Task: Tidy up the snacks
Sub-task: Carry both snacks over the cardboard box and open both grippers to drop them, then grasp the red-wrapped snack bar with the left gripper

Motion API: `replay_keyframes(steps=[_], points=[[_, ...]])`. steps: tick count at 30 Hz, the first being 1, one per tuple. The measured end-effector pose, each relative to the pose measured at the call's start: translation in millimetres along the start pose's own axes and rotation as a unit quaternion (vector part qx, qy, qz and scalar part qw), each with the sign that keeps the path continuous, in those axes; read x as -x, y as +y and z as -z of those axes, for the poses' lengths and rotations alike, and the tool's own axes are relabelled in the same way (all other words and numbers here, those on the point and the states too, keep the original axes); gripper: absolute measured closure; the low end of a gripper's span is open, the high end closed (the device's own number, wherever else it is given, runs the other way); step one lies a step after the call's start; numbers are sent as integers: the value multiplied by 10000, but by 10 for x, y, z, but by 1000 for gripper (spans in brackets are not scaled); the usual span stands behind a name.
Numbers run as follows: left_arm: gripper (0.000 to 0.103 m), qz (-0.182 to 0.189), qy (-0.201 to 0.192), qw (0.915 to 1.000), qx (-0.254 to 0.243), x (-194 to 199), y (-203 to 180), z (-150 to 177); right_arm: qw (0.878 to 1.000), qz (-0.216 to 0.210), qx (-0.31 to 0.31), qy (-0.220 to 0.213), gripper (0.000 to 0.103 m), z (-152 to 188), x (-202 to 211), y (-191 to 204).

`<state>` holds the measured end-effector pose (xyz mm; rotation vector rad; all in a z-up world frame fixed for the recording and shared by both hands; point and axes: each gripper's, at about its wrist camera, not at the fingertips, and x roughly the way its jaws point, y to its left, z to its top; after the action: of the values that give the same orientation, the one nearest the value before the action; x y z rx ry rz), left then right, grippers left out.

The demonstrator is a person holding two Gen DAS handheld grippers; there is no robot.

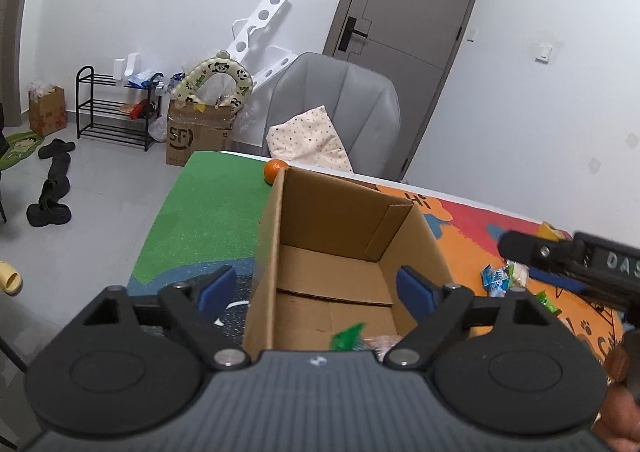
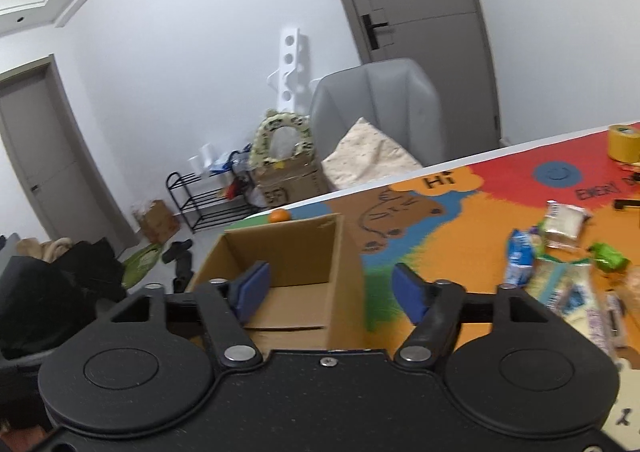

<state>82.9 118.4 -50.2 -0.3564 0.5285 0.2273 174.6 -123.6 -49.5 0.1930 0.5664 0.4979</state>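
Clearly, through the left wrist camera, the left gripper (image 1: 316,288) is hanging wide and empty over the cardboard box (image 1: 344,252), where a green packet (image 1: 347,336) is lying half cut off by the gripper body.

Through the right wrist camera, the right gripper (image 2: 330,288) is gaping wide, holding nothing; swinging right toward the blurred loose snacks (image 2: 560,264) seems best.
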Motion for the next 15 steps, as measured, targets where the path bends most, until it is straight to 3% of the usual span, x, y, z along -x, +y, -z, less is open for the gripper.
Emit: replay_keyframes(steps=[4, 7, 15], points=[[15, 20, 87, 9999, -118, -16, -132, 38, 9998, 139, -124, 1, 17, 73, 99, -160], [8, -45, 67, 9996, -259, -5, -237, 86, 9994, 256, -229, -6, 11, 121, 174, -283], [6, -166, -61, 9990, -418, 115, -444, 173, 9978, 394, -524, -67, 4, 263, 393, -571]])
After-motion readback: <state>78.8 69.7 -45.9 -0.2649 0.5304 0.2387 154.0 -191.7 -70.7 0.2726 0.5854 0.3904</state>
